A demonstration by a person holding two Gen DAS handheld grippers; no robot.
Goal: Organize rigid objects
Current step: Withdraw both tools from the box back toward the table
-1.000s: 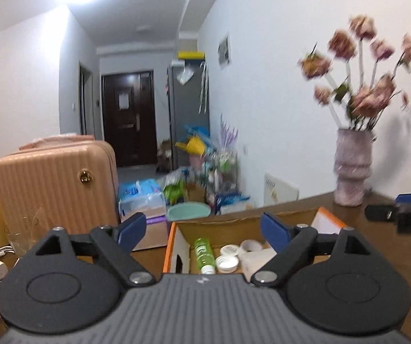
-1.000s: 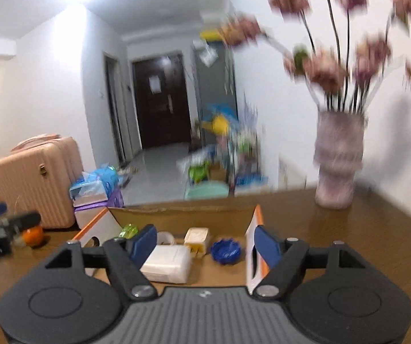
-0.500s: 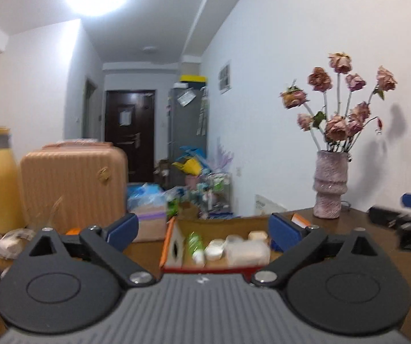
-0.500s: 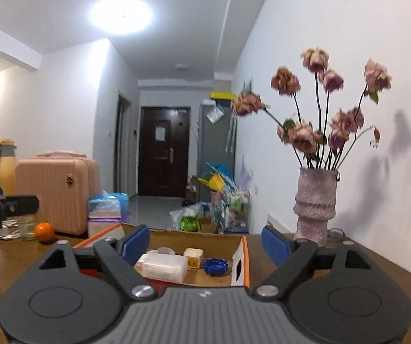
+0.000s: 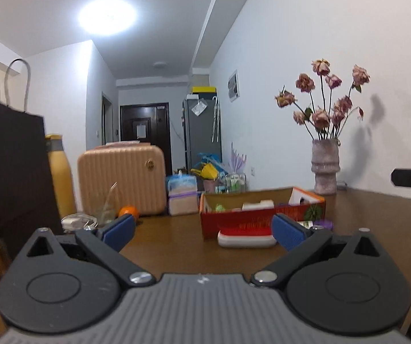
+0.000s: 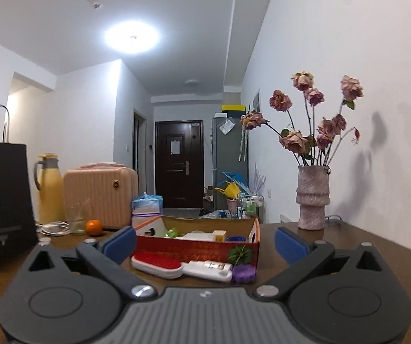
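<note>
A red cardboard box with an open top stands on the brown table and holds several small items; it also shows in the left wrist view. In front of it lie a red-and-white brush, a white bottle and a purple round thing. The brush also shows in the left wrist view. My right gripper is open and empty, just short of these items. My left gripper is open and empty, further back from the box.
A vase of dried roses stands at the wall on the right. At the left are a black paper bag, a yellow flask, a pink suitcase, a glass, an orange and white cables.
Both grippers have pulled back and down from above the box to table level. The brush, bottle and purple thing in front of the box have come into view. Both stay open.
</note>
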